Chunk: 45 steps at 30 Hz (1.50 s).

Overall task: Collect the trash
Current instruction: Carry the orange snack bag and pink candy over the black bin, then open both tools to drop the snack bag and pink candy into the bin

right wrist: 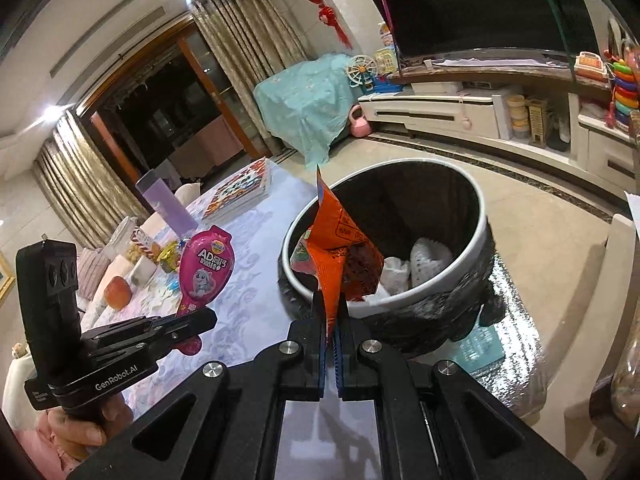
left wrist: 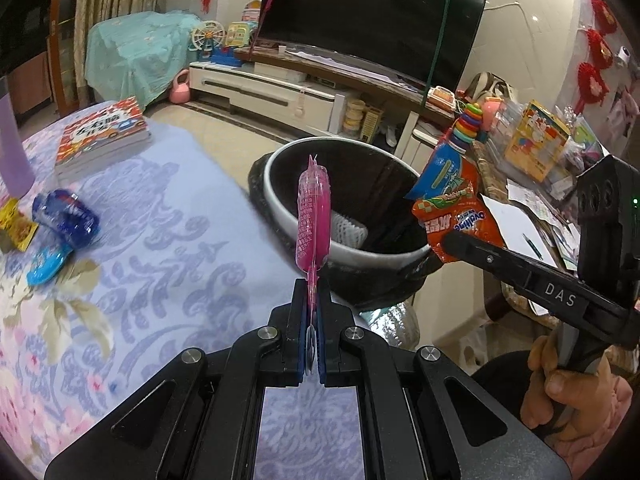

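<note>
- A bench [left wrist: 168, 240] under a lilac floral cloth carries, at its left end, a purple bottle [left wrist: 12, 152], a yellow wrapper [left wrist: 14, 222], a crushed blue plastic bottle [left wrist: 66, 216] and a stack of picture books [left wrist: 102, 136].
- The left tongs [left wrist: 313, 300] are clamped shut on a pink egg-shaped wrapper [left wrist: 314, 216], held upright near the bin's rim.
- A white-rimmed bin [left wrist: 276, 204] with a black liner stands just beside the bench edge; white crumpled trash [right wrist: 430, 260] lies inside.
- The right tongs [right wrist: 330, 320] are pinched shut on an orange snack packet [right wrist: 336, 252], poised over the bin's near rim.
</note>
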{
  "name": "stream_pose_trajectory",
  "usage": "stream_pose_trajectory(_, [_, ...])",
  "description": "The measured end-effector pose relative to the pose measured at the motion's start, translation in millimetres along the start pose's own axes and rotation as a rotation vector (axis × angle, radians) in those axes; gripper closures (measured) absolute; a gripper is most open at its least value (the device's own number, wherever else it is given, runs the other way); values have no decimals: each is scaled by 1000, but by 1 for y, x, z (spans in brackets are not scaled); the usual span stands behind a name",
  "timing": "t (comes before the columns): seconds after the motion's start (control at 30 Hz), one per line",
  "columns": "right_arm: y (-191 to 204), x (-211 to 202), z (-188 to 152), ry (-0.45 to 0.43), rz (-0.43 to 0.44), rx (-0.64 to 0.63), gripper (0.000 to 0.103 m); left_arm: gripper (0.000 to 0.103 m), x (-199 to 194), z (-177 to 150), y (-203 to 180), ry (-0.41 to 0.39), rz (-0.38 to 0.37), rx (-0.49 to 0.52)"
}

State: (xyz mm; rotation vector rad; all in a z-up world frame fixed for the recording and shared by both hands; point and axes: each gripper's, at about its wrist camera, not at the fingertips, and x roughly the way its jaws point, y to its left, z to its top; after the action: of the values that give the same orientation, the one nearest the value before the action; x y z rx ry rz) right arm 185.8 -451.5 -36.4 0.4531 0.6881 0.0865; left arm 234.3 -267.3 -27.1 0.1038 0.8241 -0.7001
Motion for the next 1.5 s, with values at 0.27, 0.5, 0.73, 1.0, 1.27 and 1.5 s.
stream_pose_trajectory(0.27, [-13,4,14,-1,-25,4,100,100,15,20,-9,8,-5,20])
stream_pose_trajectory(0.5, [-17,12,24,8,-36,-1,100,100,28,36,-15,11,2,50])
stream_pose_trajectory(0.73, [-23,20,34,20,-48,-1,100,100,41,49,-18,19,3,65])
stream_pose_trajectory(1.0, [-29,25,42,24,-58,-2,100,100,55,59,-19,33,8,71])
stream_pose_trajectory(1.27, [-32,32,46,36,-71,-7,98,100,64,64,-20,49,-4,63])
stream_pose_trajectory(1.5, [-33,41,48,66,-74,-12,95,93,70,65,-19,68,-3,51])
